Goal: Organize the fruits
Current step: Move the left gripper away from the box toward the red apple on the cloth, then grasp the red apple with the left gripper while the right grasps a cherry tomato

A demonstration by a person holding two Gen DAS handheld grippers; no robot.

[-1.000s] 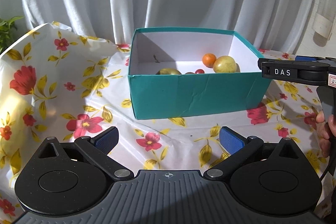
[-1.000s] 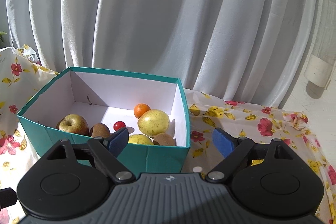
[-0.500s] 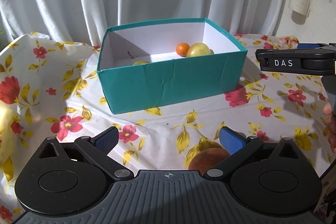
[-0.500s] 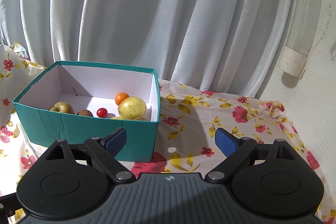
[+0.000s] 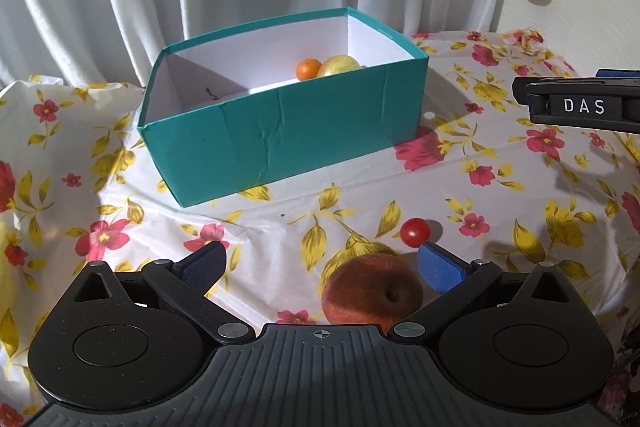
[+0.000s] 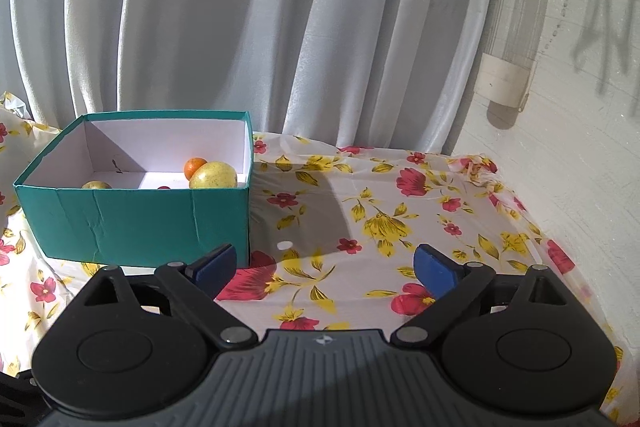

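Observation:
A teal box [image 5: 280, 135] [image 6: 132, 223] stands on the flowered tablecloth and holds an orange [image 5: 308, 69] [image 6: 195, 167], a yellow fruit [image 5: 340, 65] [image 6: 213, 175] and other fruit partly hidden by its wall. On the cloth in front of the box lie a red apple [image 5: 372, 293] and a cherry tomato [image 5: 415, 231]. My left gripper [image 5: 320, 265] is open; the apple lies between its fingers, nearer the right pad, untouched. My right gripper [image 6: 326, 263] has its jaws opening wide over bare cloth right of the box, nothing between them; in the left wrist view it shows from the side [image 5: 580, 105].
A white curtain [image 6: 280, 27] hangs behind the table. At the right are a white wall and a clear tube holder [image 6: 516, 11] mounted on it. The tablecloth [image 6: 400, 203] runs to the table's right edge near the wall.
Both grippers have drawn back from the box and swung right. The apple and cherry tomato have come into the left wrist view. The right gripper's jaws stand wider.

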